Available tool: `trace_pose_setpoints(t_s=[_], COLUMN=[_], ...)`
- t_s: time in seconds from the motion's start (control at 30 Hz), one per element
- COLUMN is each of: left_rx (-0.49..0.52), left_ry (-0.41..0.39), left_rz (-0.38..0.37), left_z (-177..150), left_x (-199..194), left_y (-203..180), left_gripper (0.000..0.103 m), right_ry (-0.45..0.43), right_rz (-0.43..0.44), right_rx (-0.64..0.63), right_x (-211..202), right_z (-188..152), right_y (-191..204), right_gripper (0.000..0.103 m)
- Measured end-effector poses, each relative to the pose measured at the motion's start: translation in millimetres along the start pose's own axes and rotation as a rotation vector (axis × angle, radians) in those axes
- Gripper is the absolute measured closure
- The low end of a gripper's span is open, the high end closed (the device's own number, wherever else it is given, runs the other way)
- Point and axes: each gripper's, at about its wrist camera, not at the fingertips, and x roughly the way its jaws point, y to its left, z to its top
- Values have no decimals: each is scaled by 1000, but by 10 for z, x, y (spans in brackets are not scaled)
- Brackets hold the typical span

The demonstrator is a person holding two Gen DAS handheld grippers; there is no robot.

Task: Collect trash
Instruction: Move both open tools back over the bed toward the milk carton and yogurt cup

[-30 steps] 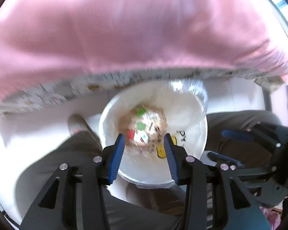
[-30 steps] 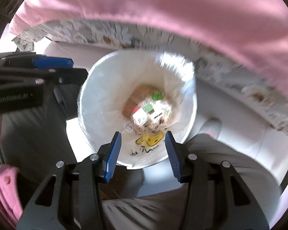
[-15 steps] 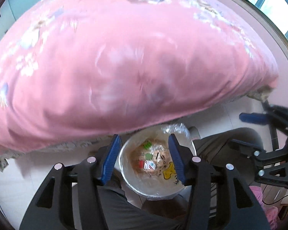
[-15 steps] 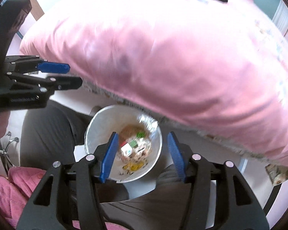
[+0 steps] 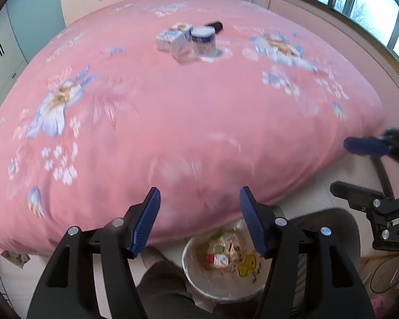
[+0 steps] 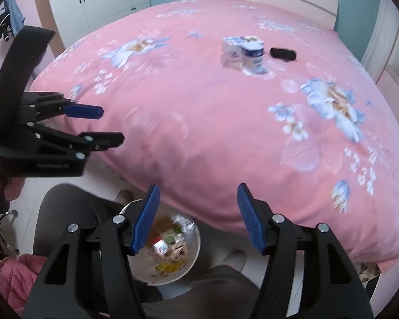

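Over near bin (image 5: 199, 284), between knees to catch drops: left gripper (image 5: 199, 220) and right gripper (image 6: 196, 220) empty, jaws opening, aimed toward far cartons (image 5: 177, 41).

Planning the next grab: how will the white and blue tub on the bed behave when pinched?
The tub stands upright on the soft bedspread, so it may tip if nudged. Its round wall looks smooth, perhaps slippery. The cartons beside it could get knocked.

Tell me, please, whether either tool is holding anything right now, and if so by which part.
Nothing is held. The left tool and right tool both have opening jaws with nothing between them, above the bin.
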Motion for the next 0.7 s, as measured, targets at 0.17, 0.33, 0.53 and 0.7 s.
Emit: trace_pose_setpoints(t_s=[0.17,0.33,0.53,0.7], left_rx=[2,-6,-4,-6], left_ry=[-36,-57,-70,-68], left_rz=[20,29,40,32], left_z=[289,582,919,1176], left_x=[-48,-4,116,257], left_y=[129,234,348,432], left_gripper=[36,36,36,36], right_ry=[-39,-60,-64,-76], right_rz=[-8,-20,-19,-15], right_rx=[17,23,29,32], right_x=[-2,71,209,346], right_z=[235,496,750,973], right_y=[-170,-324,-469,-595], right_gripper=[42,42,42,42])
